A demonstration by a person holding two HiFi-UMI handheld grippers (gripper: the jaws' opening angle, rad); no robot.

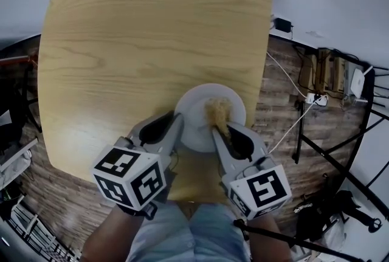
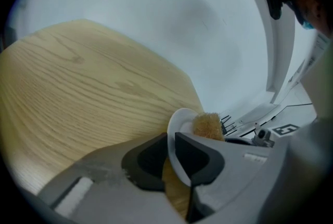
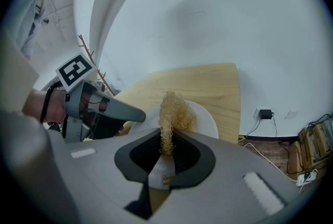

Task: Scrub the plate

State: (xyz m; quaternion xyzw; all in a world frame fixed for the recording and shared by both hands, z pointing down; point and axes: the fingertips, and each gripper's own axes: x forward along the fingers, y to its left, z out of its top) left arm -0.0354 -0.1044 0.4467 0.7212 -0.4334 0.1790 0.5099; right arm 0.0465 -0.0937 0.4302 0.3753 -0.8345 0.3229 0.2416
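Plate [image 1: 193,126] held at the surface's [image 1: 152,30] near edge, scrubber [image 3: 176,111] against it.
Our left claw [image 2: 171,151] clamps the rim; our right claw [image 3: 166,146] pinches the soft, light scrubber. We judge the plate stiff, slick, breakable: rim grip suits.

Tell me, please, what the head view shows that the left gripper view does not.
Only the head view shows the wooden floor, the cables and the person's jeans. Only the left gripper view shows the left gripper shut on the rim of the plate, edge-on. Both show the plate, the scrubber and the table.
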